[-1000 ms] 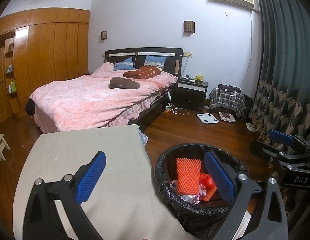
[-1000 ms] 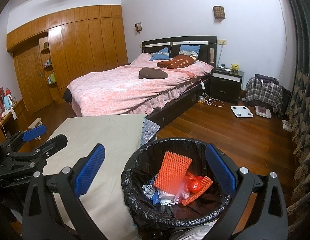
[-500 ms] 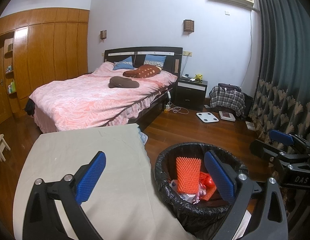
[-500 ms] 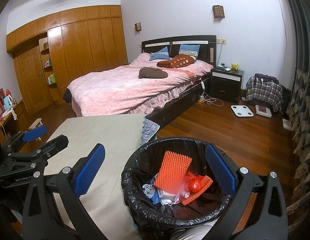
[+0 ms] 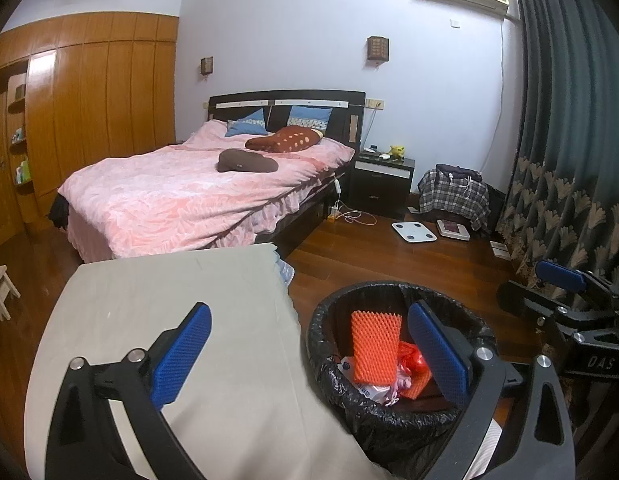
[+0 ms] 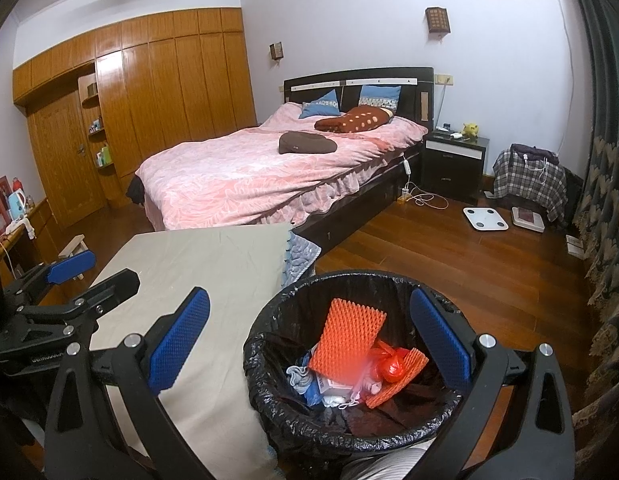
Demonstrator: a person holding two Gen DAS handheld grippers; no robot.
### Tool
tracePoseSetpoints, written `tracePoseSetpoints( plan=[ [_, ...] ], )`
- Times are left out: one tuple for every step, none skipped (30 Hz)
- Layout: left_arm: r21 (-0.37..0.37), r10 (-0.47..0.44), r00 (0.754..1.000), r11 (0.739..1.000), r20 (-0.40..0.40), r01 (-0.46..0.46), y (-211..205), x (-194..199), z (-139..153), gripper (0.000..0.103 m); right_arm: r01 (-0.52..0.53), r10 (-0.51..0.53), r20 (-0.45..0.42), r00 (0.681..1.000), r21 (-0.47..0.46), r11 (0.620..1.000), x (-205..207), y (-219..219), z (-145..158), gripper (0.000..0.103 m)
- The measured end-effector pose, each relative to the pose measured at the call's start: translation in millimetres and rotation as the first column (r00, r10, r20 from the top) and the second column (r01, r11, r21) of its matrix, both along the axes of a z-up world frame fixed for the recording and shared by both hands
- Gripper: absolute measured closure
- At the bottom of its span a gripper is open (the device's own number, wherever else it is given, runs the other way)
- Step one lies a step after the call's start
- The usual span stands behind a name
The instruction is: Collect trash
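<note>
Trash sits in a round bin (image 6: 349, 432) lined with a black bag, on the wood floor (image 6: 449, 264) just right of a table draped in a beige cloth (image 6: 197, 272). On top of the heap: an orange foam net sleeve (image 6: 347, 336) leaning upright against the far inner wall, a red plastic bag knotted into a ball (image 6: 393, 366) to its right, a second orange net piece (image 6: 393, 386) under that, and white and blue paper scraps (image 6: 321, 390) low on the left side.

Right gripper (image 6: 309, 344) hangs above the bin's near rim, blue pads spread wide, nothing between them; its left pad is over the cloth edge, its right pad over the bin's right rim. Left gripper (image 5: 307, 354) likewise wide apart and empty, straddling the gap between table edge and bin. From the left wrist view the same bin (image 5: 389, 412) lies right of centre, the net sleeve (image 5: 373, 346) standing in it, and the right gripper's body shows at the far right edge. From the right wrist view the left gripper's body shows at the near left, over the table's left side.

Far side of the room: bed with pink cover (image 6: 261, 172), dark nightstand (image 6: 455, 160), white scale (image 6: 485, 218) on the floor, wooden wardrobe (image 6: 161, 92) along the left wall.
</note>
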State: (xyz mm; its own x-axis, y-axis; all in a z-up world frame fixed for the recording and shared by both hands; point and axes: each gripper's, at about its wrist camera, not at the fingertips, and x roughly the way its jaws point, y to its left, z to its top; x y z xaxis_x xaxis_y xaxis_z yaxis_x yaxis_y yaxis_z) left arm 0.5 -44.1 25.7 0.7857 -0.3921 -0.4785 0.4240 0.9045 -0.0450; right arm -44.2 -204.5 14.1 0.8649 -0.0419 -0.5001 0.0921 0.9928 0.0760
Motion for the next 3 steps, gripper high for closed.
tracePoseSetpoints(
  plan=[
    [0.0, 0.0, 1.0, 1.0, 0.0, 0.0, 0.2, 0.0, 0.2, 0.006, -0.001, 0.001, 0.0, 1.0, 0.001, 1.0, -0.5, 0.2, -1.4, 0.005],
    [0.0, 0.001, 1.0, 1.0, -0.001, -0.001, 0.3, -0.4, -2.5, 0.006, -0.001, 0.001, 0.0, 1.0, 0.001, 1.0, -0.5, 1.2, -1.2, 0.005],
    [0.0, 0.001, 1.0, 1.0, 0.0, -0.001, 0.2, -0.2, -2.4, 0.006, -0.001, 0.001, 0.0, 1.0, 0.001, 1.0, -0.2, 2.1, -1.0, 0.005]
  ],
)
